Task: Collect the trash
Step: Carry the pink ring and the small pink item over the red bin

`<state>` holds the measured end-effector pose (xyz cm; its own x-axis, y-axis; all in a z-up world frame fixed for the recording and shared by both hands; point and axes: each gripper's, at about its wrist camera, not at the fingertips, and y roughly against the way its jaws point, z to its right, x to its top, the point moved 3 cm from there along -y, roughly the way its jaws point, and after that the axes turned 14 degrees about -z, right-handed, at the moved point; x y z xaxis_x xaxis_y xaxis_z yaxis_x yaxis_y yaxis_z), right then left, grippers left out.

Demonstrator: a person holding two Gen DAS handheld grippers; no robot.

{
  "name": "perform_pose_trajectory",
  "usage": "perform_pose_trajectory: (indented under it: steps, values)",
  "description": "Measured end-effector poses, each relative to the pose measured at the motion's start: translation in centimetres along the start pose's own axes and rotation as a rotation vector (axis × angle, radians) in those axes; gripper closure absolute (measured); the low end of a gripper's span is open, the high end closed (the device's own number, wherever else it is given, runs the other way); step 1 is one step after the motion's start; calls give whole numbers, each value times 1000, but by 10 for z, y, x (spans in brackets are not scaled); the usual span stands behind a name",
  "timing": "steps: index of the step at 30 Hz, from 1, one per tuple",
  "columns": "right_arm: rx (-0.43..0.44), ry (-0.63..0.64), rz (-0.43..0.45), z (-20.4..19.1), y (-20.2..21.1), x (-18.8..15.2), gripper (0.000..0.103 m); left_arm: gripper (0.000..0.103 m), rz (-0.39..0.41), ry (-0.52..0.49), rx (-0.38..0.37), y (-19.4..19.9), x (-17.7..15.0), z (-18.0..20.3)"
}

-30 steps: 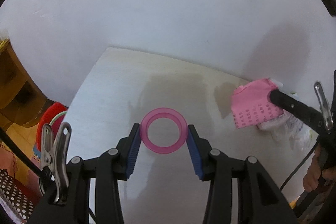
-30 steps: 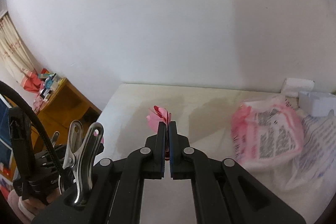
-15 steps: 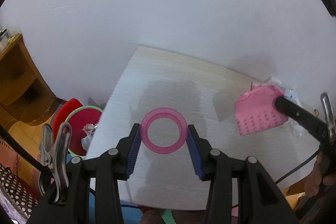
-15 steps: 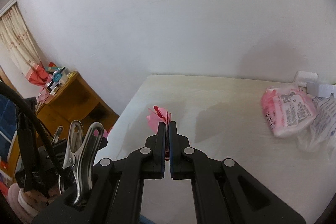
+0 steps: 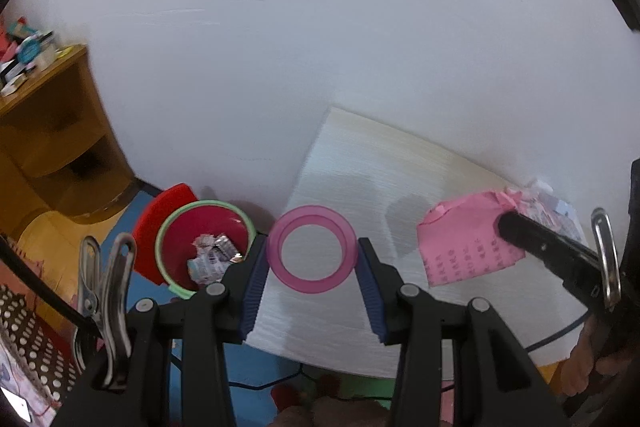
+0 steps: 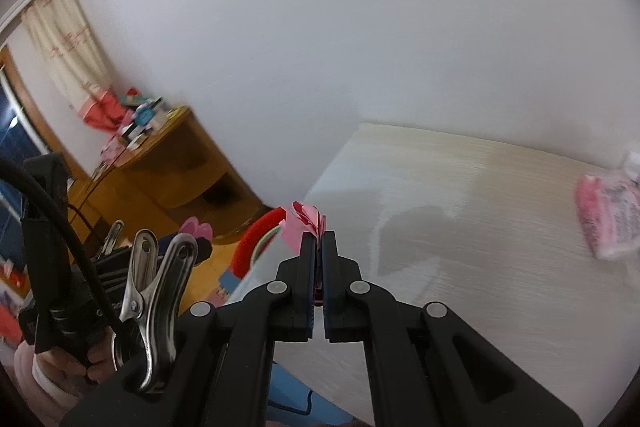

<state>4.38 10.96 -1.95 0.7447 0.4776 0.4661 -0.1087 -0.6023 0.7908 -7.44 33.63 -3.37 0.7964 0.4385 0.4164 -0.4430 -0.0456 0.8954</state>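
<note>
Left claw (image 5: 312, 259) grips pink ring (image 5: 312, 249); red bin (image 5: 204, 247) beside.

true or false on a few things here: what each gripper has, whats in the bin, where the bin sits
1. The left gripper holds a pink ring. True.
2. The right gripper is open with nothing in it. False: it is shut on a pink paper, which sticks out past its tips.
3. The red bin is empty. False: crumpled wrappers lie inside it.
4. The bin stands on the table. False: it sits on the floor beside the table's left edge.
5. The bin has a light green rim. True.
6. A wooden cabinet stands against the wall to the left of the bin. True.
</note>
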Motion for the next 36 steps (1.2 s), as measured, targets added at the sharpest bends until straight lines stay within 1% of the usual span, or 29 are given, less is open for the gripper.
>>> perform_pose_trajectory:
  steps: [6,11,14,19,23,28,32,36]
  values:
    - [51,107,-42,-29,-16,14,99,58,16,91,56,7,5,-24]
    - [102,175,-87,-47,-32,27,100,58,24,184,95,16,5,-52]
    - [128,226,-110,-59,-43,33,100,58,36,215,126,19,4,-64]
    - [160,284,-139,-84,-65,44,99,58,17,270,155,15,-2,-97]
    - [173,319,-162,-105,-87,51,100,58,-6,291,147,-1,-2,-123]
    - [175,319,-177,-130,-118,60,99,58,-35,284,126,-26,1,-158]
    - [162,285,-198,-146,-145,68,99,58,-74,259,97,-48,6,-180]
    - [125,243,-228,-155,-178,74,99,58,-100,221,70,-73,13,-201]
